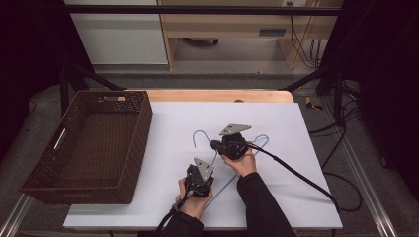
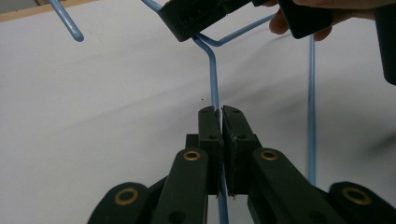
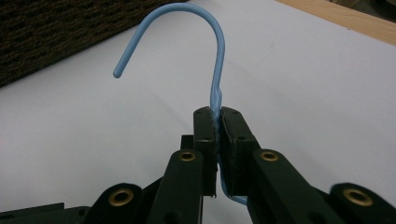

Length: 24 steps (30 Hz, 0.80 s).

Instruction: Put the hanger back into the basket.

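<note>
Holding: a blue wire hanger (image 1: 232,170) is gripped by both claws above the white table (image 1: 163,197).
Left claw (image 2: 219,112): clamped on a shoulder wire running ahead of it.
Right claw (image 3: 215,112): pinched on the neck, the hook (image 3: 187,18) rising beyond.
Next move: judged a joint carry toward the wicker basket (image 1: 94,143), far left of both claws.
Hands: low, close together.

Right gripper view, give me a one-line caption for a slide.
Right gripper shut on the neck of a light blue wire hanger, its hook curling toward the brown wicker basket.

Both grippers' jaws clamped shut
</note>
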Available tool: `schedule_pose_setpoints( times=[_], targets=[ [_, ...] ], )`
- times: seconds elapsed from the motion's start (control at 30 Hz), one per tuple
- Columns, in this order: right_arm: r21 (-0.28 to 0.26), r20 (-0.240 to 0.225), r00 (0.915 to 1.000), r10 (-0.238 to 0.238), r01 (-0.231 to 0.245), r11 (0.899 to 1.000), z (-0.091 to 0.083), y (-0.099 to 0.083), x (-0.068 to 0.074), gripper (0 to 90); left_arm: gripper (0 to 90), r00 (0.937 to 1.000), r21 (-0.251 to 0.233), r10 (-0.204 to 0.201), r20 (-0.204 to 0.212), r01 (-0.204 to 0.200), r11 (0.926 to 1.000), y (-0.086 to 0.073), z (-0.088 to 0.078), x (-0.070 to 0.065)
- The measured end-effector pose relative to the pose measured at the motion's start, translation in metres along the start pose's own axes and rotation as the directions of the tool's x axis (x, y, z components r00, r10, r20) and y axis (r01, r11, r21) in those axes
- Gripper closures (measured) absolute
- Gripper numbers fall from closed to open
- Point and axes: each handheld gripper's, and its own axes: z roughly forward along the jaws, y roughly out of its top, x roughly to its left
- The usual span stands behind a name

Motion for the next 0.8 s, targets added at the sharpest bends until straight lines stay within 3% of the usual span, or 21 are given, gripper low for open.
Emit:
schedule_pose_setpoints(
  times=[0.13, 0.23, 0.3, 0.33, 0.47, 0.5, 0.57, 0.63, 0.7, 0.8],
  targets=[
    [-0.005, -0.01, 0.9999, -0.001, 0.001, 1.0, -0.001, 0.0, 0.0, 86.0, 85.4, 0.9997, -0.018, -0.004, 0.024, 0.004, 0.9998, 0.002, -0.001, 0.003],
    [-0.009, -0.022, 0.9997, -0.006, 0.006, 1.0, -0.001, 0.0, 0.002, 86.0, 74.1, 0.9987, -0.016, 0.007, 0.05, -0.007, 0.9999, 0.005, -0.003, 0.007],
    [-0.01, -0.024, 0.9997, -0.009, 0.009, 1.0, -0.001, 0.0, 0.002, 86.0, 71.2, 0.9973, -0.016, 0.018, 0.071, -0.017, 0.9997, 0.008, -0.008, 0.012],
    [-0.01, -0.025, 0.9996, -0.009, 0.009, 1.0, -0.001, 0.0, 0.002, 86.0, 63.6, 0.9962, -0.017, 0.009, 0.087, -0.008, 0.9998, 0.01, -0.009, 0.014],
    [-0.011, -0.026, 0.9996, -0.012, 0.012, 1.0, -0.003, 0.0, 0.002, 86.0, 55.0, 0.992, 0.027, 0.052, 0.115, -0.055, 0.9981, 0.018, -0.008, 0.025],
    [-0.011, -0.026, 0.9996, -0.01, 0.009, 1.0, -0.003, 0.0, 0.002, 86.0, 54.1, 0.9885, 0.043, 0.055, 0.141, -0.061, 0.9972, 0.019, -0.006, 0.027],
    [-0.012, -0.025, 0.9996, -0.011, 0.011, 1.0, -0.003, 0.0, 0.002, 86.0, 53.5, 0.9861, 0.047, 0.05, 0.159, -0.058, 0.9972, 0.019, -0.004, 0.027],
    [-0.013, -0.025, 0.9997, -0.008, 0.008, 1.0, -0.003, 0.0, 0.003, 86.0, 56.4, 0.9789, 0.09, 0.036, 0.201, -0.055, 0.9944, 0.021, 0.002, 0.028],
    [-0.013, -0.025, 0.9996, -0.01, 0.009, 1.0, -0.004, 0.001, 0.003, 86.1, 57.6, 0.9795, 0.118, 0.024, 0.2, -0.048, 0.9918, 0.021, 0.009, 0.027],
    [-0.015, -0.027, 0.9995, -0.013, 0.013, 1.0, -0.005, 0.001, 0.003, 86.1, 69.6, 0.9781, 0.136, 0.014, 0.208, -0.043, 0.9898, 0.021, 0.015, 0.027]
  ],
)
